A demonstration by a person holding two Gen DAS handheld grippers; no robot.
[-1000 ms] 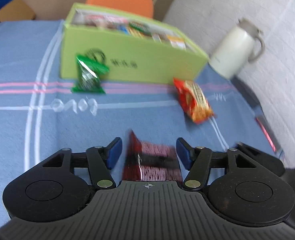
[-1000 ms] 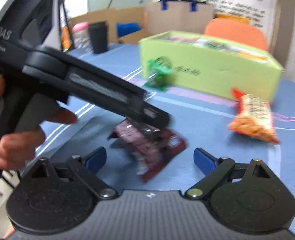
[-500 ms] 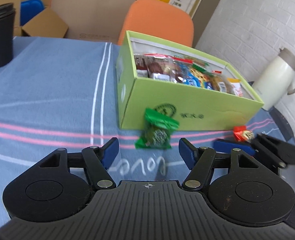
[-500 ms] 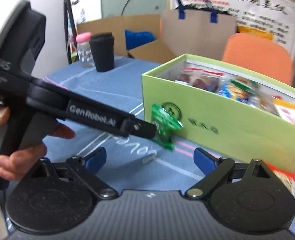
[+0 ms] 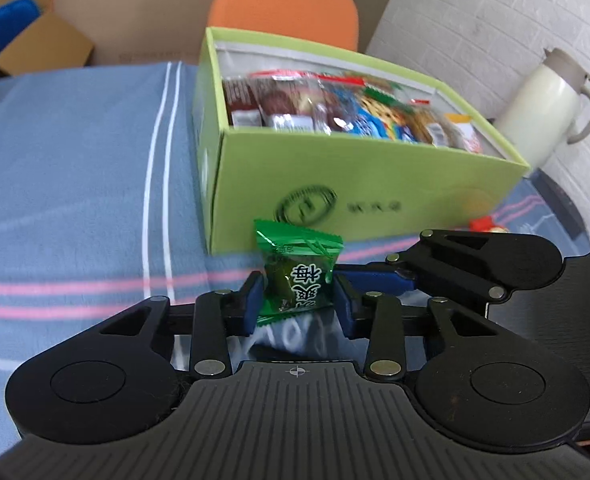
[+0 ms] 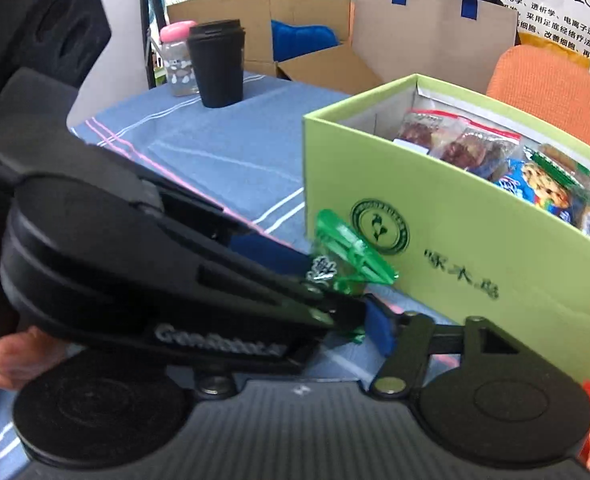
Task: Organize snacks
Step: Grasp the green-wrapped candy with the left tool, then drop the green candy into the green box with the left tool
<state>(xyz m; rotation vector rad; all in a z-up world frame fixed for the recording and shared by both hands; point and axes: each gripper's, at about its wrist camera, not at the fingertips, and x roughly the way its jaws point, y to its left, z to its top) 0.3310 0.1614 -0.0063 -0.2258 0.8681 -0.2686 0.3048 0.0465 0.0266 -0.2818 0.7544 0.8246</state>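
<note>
green candy (image 5: 297, 276) | pinched by left gripper (image 5: 298, 306) | touching box (image 5: 375, 184) front wall

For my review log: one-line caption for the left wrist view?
Left gripper shut on green candy packet before the snack-filled green box.

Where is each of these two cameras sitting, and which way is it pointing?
Left view: sits on the left gripper, looking along its fingers at the green candy pinched between them, in front of the green box.
Right view: sits on the right gripper, facing the box's corner; a hand shows at left.
Both views show the candy, the box and the other gripper.
</note>
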